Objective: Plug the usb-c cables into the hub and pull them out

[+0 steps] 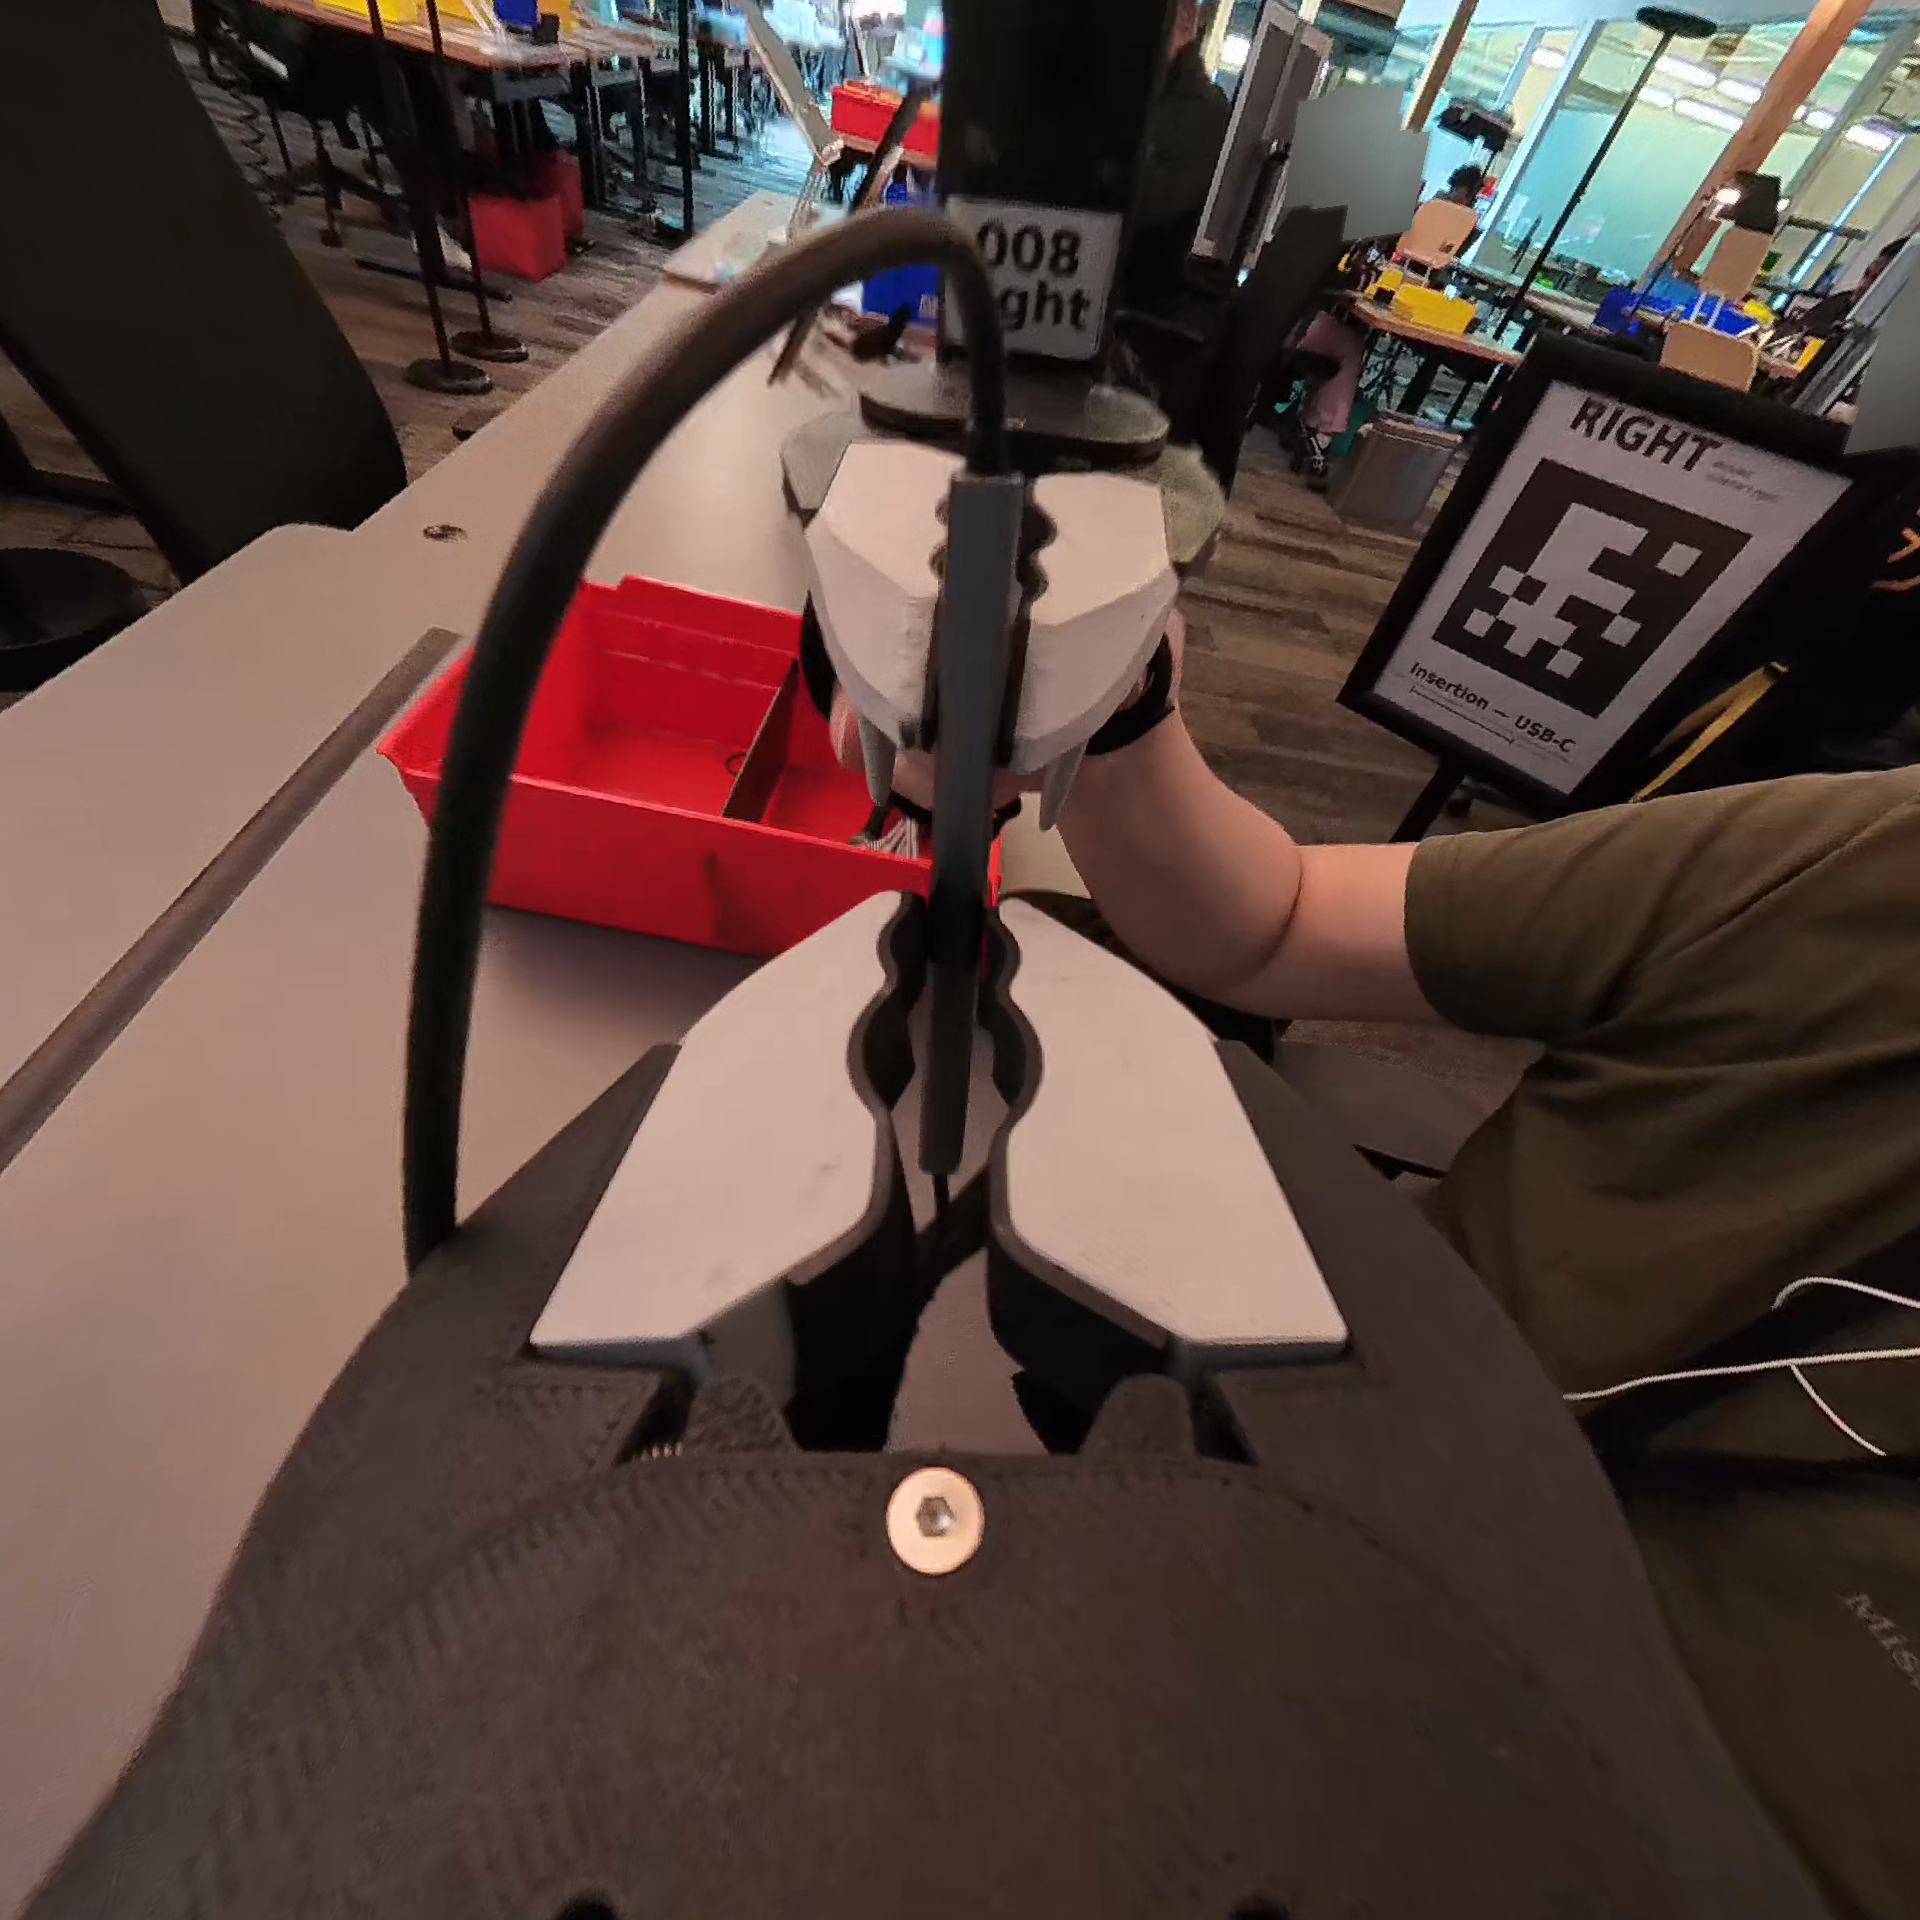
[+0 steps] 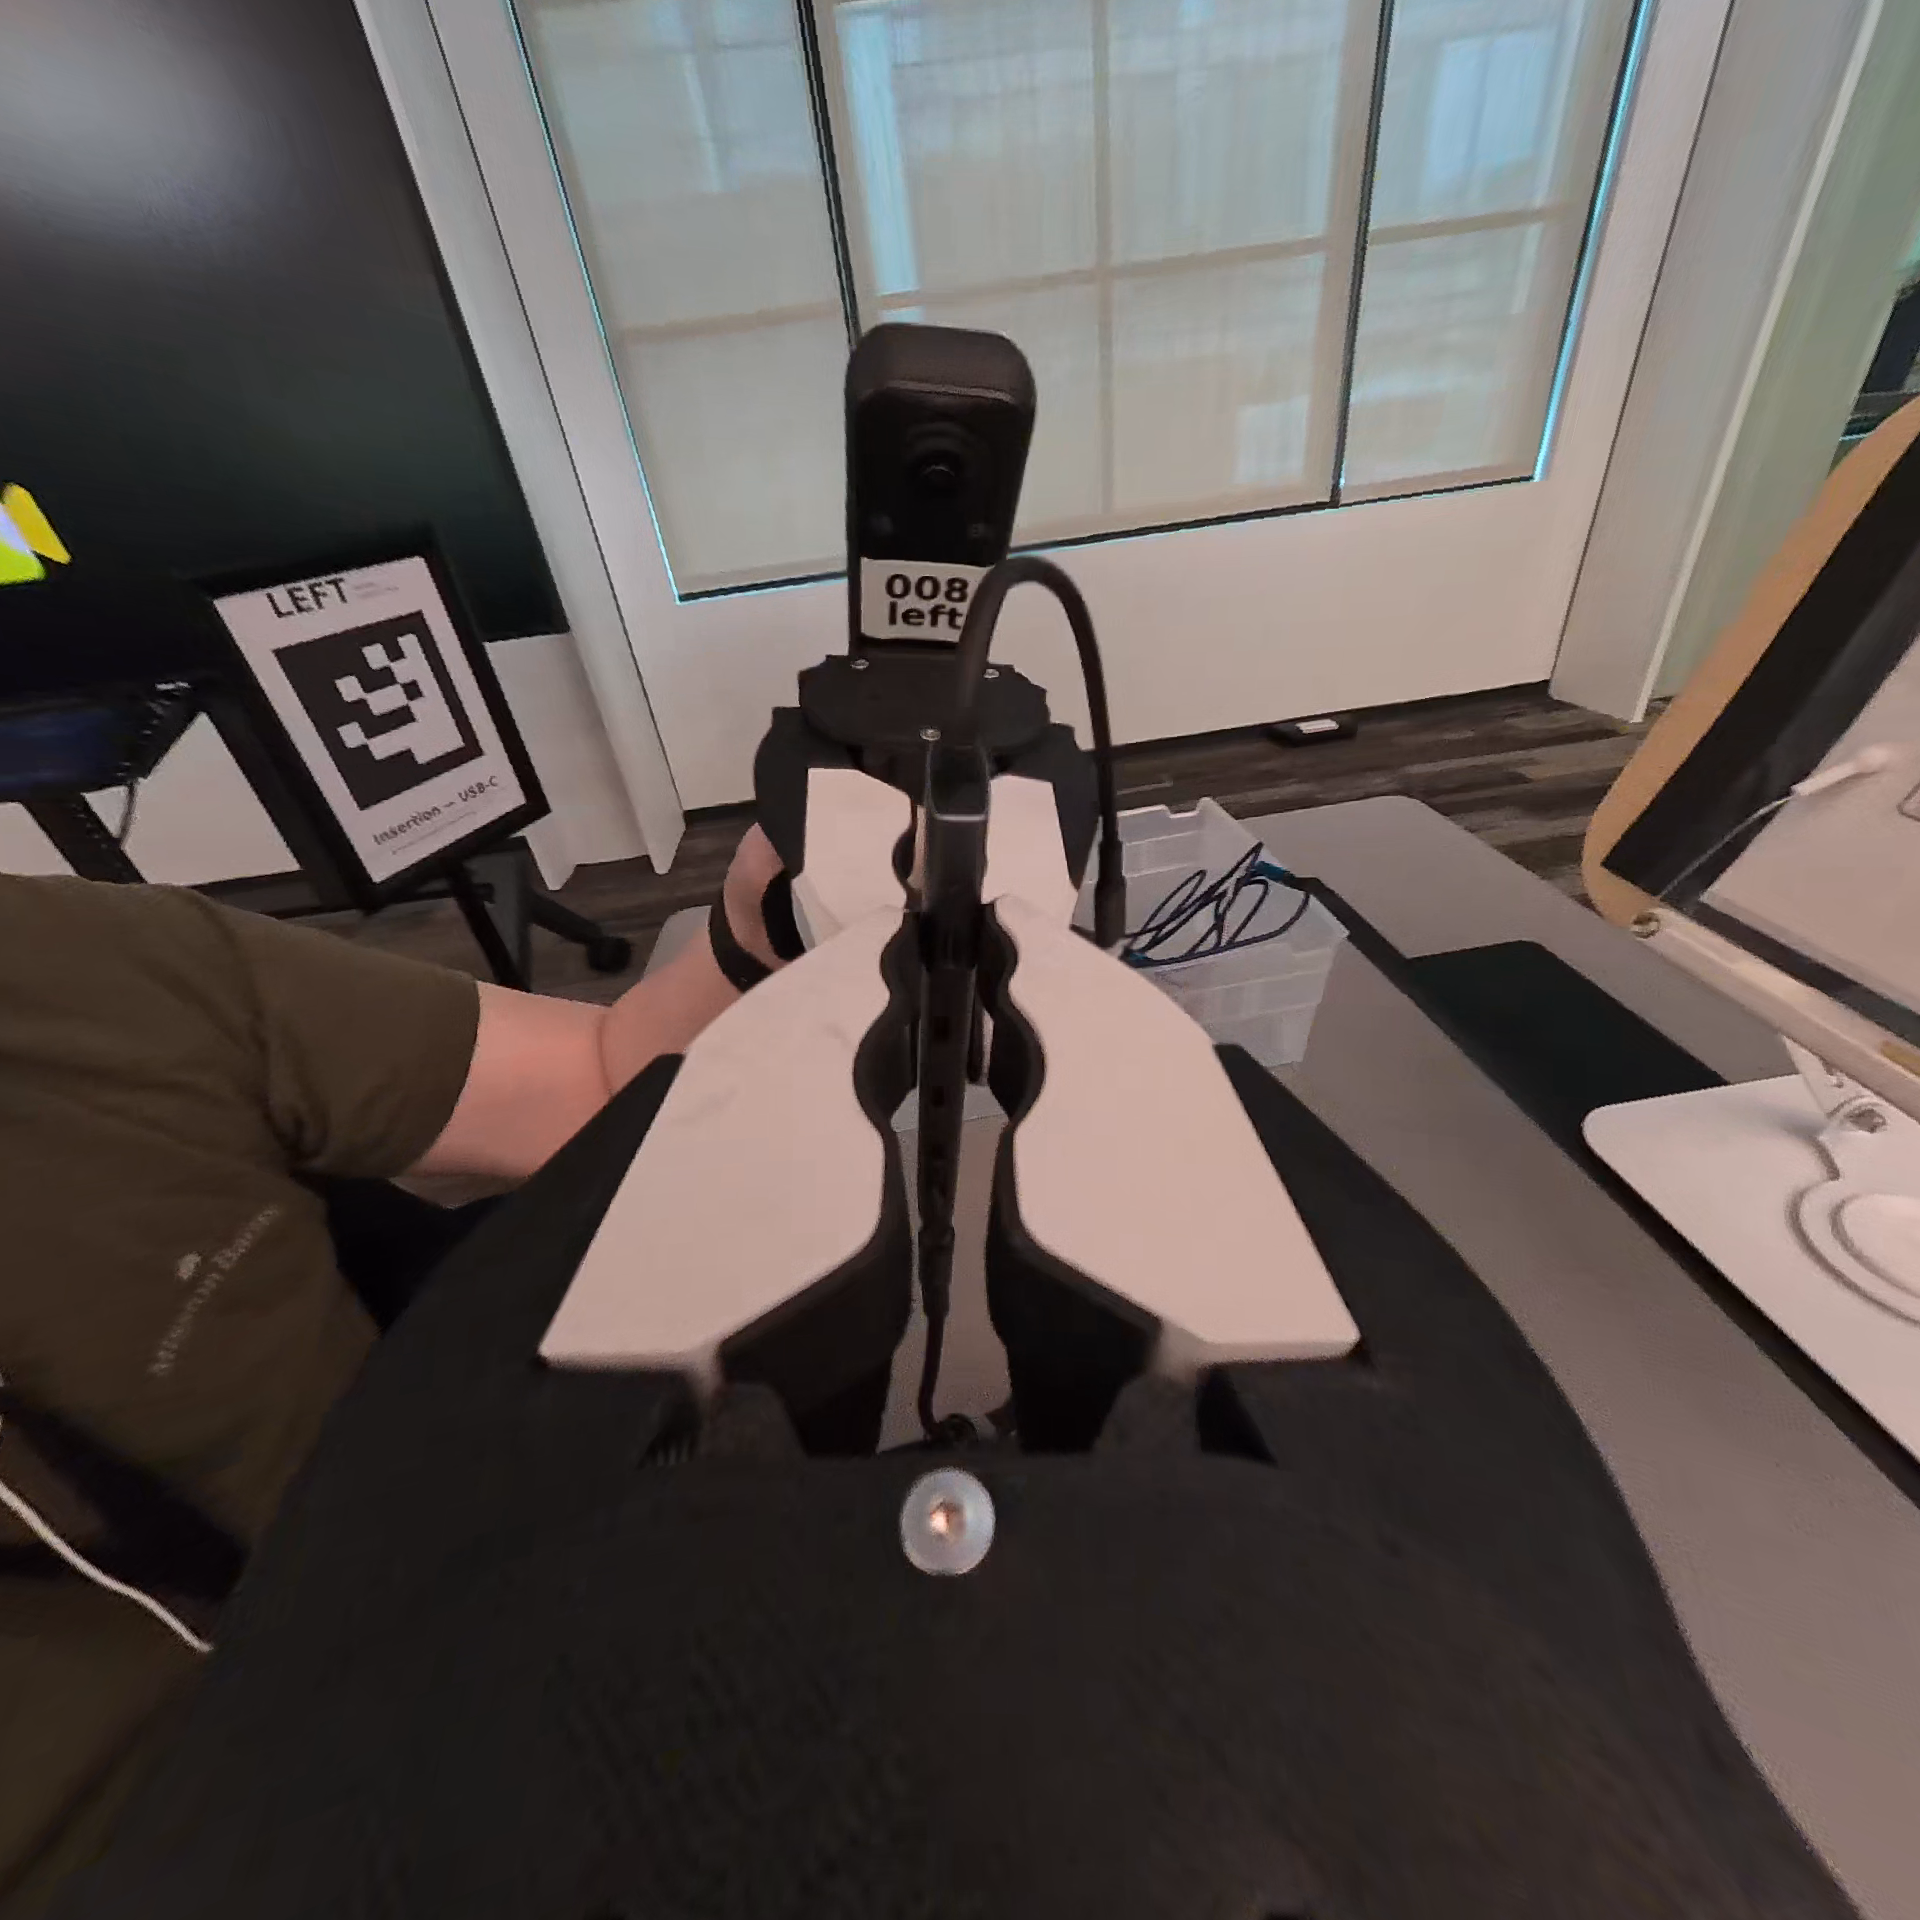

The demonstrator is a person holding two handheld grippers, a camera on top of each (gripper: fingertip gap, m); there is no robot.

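Note:
A thin dark grey hub (image 1: 971,623) stands upright, edge-on, between the two grippers, which face each other tip to tip. My left gripper (image 1: 951,914) has its white fingers closed on the hub. My right gripper (image 2: 945,914) is also closed on the hub (image 2: 938,1049), whose row of ports faces this camera. The right gripper (image 1: 966,748) shows opposite in the left wrist view, and the left gripper (image 2: 940,883) in the right wrist view. A thick black cable (image 1: 582,499) leaves the hub's top and arcs down to one side; it also shows in the right wrist view (image 2: 1081,644). No cable sits in the visible ports.
A red bin (image 1: 644,831) sits on the grey table (image 1: 208,935) behind the grippers. A clear bin (image 2: 1247,997) holds blue and black cables. A person's forearm (image 1: 1195,894) holds the right gripper. Framed marker signs (image 1: 1590,592) (image 2: 374,707) stand off the table. A monitor (image 2: 1766,727) stands at right. The tips of both grippers are at nearly the same place.

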